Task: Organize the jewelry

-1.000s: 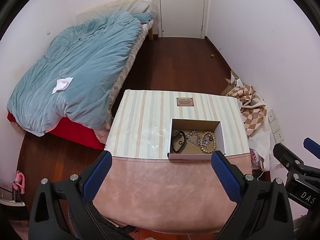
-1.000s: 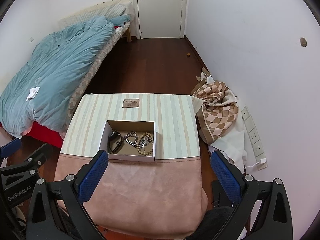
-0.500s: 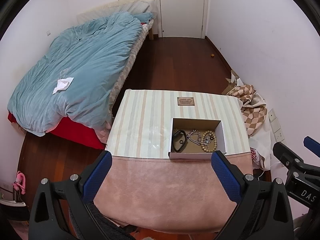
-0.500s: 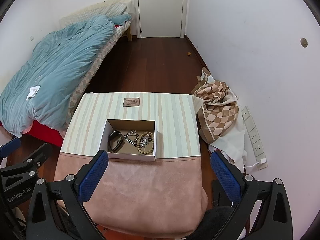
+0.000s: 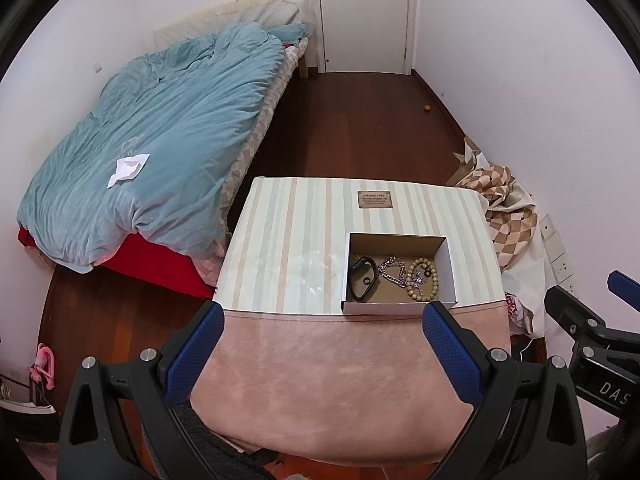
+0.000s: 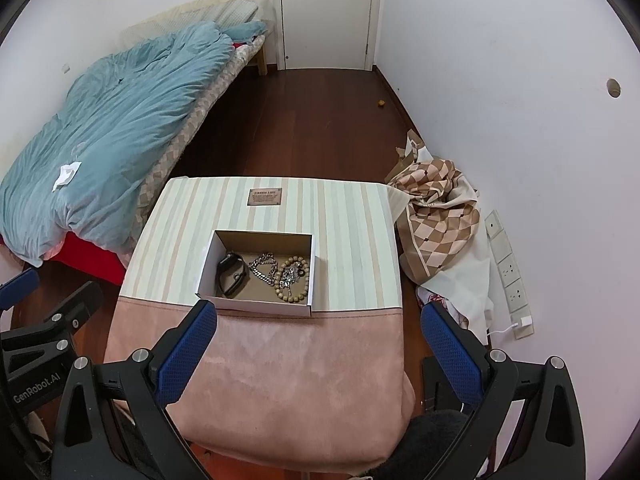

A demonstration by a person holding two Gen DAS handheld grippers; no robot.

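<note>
two grippers up front, both released with the blue pads spread wide and nothing between them: the left gripper [image 5: 320,354] and the right gripper [image 6: 318,354] hang over the pink suede-looking near half of the table [image 6: 280,380], well short of the box.

just past that is the small white cardboard box [image 6: 208,264], open on top, brown inside, sitting on the striped part right at the seam with the pink. inside, left to right: a black watch-like band [image 6: 230,274], a chunky silver chain [image 6: 264,268], and a wooden bead bracelet [image 6: 294,280] with some sparkly silver piece lying across it. can't tell exactly what that piece is. all three lie close together, chain touching the beads.

the striped tabletop [image 5: 288,240] is pale green and beige, with a little brown plaque [image 5: 375,199] near the far edge.

beyond, dark wood floor [image 5: 360,120], a bed with a rumpled teal duvet [image 5: 168,136] on the left, a checkered cloth heap [image 6: 436,216] against the right wall, and a white door [image 6: 326,12] at the far end.
</note>
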